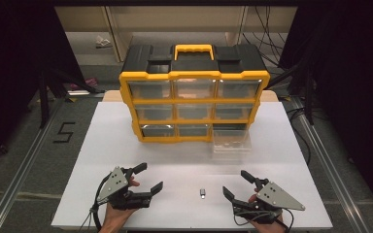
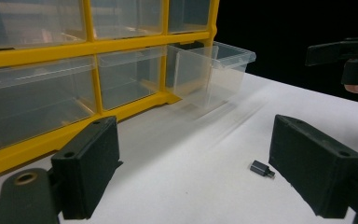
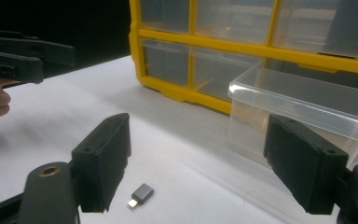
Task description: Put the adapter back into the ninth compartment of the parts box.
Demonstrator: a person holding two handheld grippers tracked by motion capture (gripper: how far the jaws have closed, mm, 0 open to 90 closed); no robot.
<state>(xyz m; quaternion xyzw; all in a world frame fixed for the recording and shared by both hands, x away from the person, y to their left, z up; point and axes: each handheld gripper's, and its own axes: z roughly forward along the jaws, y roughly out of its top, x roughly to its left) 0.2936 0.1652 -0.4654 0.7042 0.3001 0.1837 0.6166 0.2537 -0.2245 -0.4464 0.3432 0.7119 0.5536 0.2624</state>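
Jaws on the left gripper are spread wide with nothing in them, sitting left of the little grey adapter. Right gripper is just right of the adapter, also gaping and holding nothing.

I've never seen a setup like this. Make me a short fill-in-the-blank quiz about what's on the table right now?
1. The small grey adapter lies on the white table between the two ____.
2. The frame of the drawer cabinet is black and ____.
3. One clear drawer is pulled out from the ____ row.
4. The left tongs and right tongs both have jaws that stand ____.

Missing words: tongs; yellow; bottom; open
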